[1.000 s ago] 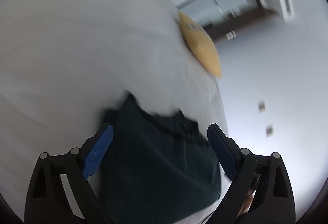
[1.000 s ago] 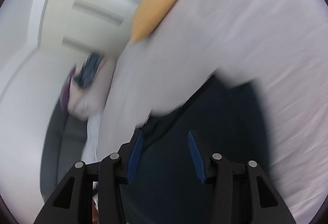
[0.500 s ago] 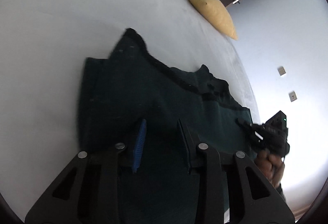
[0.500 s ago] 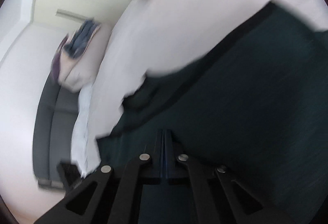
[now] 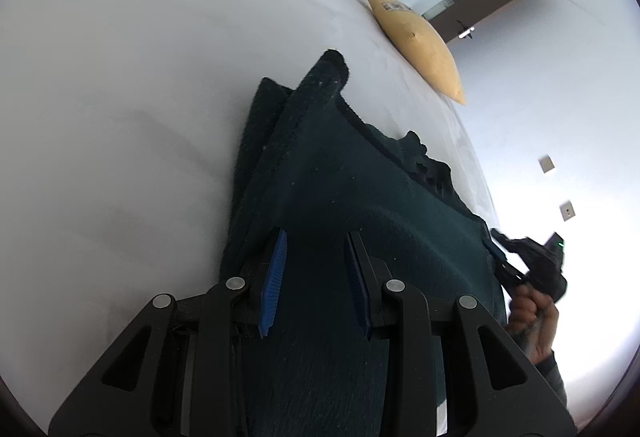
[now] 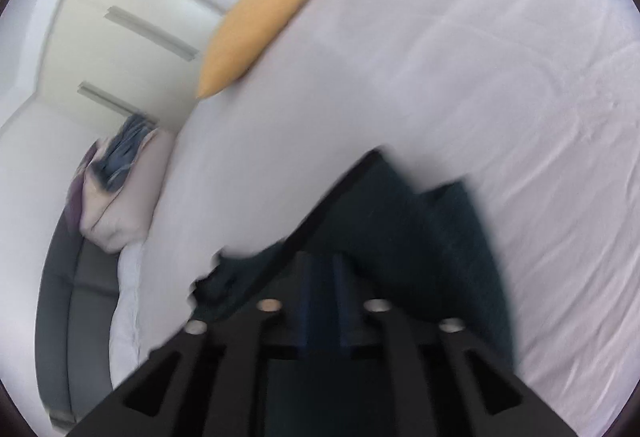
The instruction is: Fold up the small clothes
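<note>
Dark green garment (image 5: pixel 344 205) nubby matt knit; white bedsheet (image 5: pixel 132 85) smooth matt cloth; yellow pillow (image 5: pixel 416 37) smooth fabric.

Both wrist cameras look steeply down, close over the dark garment (image 5: pixel 340 197) on the white bed (image 6: pixel 440 77), sharing the yellow pillow (image 5: pixel 416 37).

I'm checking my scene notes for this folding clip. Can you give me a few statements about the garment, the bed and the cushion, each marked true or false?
1. The dark green garment lies on a white bed. True.
2. A red cushion sits by the garment. False: the cushion is yellow and lies apart from it, at the bed's far edge.
3. The left gripper has dark fabric between its blue pads. True.
4. The garment is spread in a single flat layer. False: a layer is doubled over another at its left edge.
5. The right wrist view shows a grey sofa beside the bed. True.
</note>
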Demonstrator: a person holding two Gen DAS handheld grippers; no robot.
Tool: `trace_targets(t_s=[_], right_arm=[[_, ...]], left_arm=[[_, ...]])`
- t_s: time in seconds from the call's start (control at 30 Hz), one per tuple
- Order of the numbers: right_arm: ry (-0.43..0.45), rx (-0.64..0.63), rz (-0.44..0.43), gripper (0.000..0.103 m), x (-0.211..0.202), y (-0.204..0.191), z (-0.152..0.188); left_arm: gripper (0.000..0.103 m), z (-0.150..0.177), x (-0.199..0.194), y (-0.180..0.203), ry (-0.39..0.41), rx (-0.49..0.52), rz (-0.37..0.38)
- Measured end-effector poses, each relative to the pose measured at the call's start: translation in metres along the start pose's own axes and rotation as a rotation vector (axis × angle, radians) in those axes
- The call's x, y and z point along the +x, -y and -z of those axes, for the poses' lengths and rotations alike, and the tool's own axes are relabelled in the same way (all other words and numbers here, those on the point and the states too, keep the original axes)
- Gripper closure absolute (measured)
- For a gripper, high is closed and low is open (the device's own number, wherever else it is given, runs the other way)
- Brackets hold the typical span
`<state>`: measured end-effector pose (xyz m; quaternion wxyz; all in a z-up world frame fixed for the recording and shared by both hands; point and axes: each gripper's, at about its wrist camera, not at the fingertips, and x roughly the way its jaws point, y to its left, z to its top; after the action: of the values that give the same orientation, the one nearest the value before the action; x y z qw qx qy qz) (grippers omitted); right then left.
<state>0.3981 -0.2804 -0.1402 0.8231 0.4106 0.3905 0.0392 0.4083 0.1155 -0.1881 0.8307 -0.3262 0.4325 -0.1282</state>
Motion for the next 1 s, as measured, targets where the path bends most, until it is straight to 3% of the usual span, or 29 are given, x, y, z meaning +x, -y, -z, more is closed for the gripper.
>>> trace_targets(t_s=[0.13,0.2,0.27,0.3,0.33,0.4,0.47,0.5,0.53,0.63,0.7,0.83,0.9,1.0], right_arm=[[-0.100,-0.152,-0.151,0.066,-0.001,-0.045,0.043],[-0.167,-0.230,-0.171,0.066,0.007,-0.057,0.062],[-0.186,-0.255,-0.130,0.066,0.015,-0.052,0.066],[-0.176,-0.232,-0.101,0.068,0.018,-0.042,0.063],[-0.162,-0.188,-0.119,0.077,0.018,-0.029,0.056],[-0.129,-0.082,-0.134,0.083,0.010,-0.004,0.040],[-0.058,-0.027,-0.106,0.077,-0.012,0.012,0.028],[-0.014,-0.019,-0.052,0.062,-0.027,0.017,0.026],[0.024,-0.007,-0.032,0.057,-0.038,0.018,0.027],[0.093,0.089,-0.085,0.052,-0.083,0.041,0.034],[0.102,0.095,-0.161,0.051,-0.107,0.045,0.045],[-0.021,0.001,-0.273,0.050,-0.097,0.014,0.083],[-0.085,-0.055,-0.316,0.050,-0.084,-0.001,0.100],[-0.149,-0.090,-0.325,0.050,-0.059,-0.018,0.114]], left_arm=[[0.073,0.008,-0.004,0.003,0.019,0.001,-0.012],[0.073,0.010,-0.012,-0.002,0.023,-0.011,-0.007],[0.073,0.012,-0.015,-0.004,0.024,-0.015,-0.008],[0.073,0.012,-0.017,-0.005,0.025,-0.016,-0.012],[0.073,0.013,-0.020,-0.005,0.026,-0.016,-0.016],[0.073,0.016,-0.023,-0.006,0.029,-0.013,-0.025],[0.073,0.019,-0.028,-0.009,0.036,-0.016,-0.039],[0.073,0.021,-0.031,-0.011,0.037,-0.018,-0.053],[0.073,0.024,-0.033,-0.015,0.035,-0.030,-0.069],[0.073,0.027,-0.043,-0.011,0.041,-0.041,-0.093],[0.073,0.025,-0.057,0.008,0.085,-0.026,-0.157],[0.072,0.027,-0.055,0.061,0.096,0.125,-0.150],[0.072,0.036,-0.036,0.087,0.057,0.218,-0.145],[0.072,0.049,-0.007,0.092,-0.018,0.244,-0.155]])
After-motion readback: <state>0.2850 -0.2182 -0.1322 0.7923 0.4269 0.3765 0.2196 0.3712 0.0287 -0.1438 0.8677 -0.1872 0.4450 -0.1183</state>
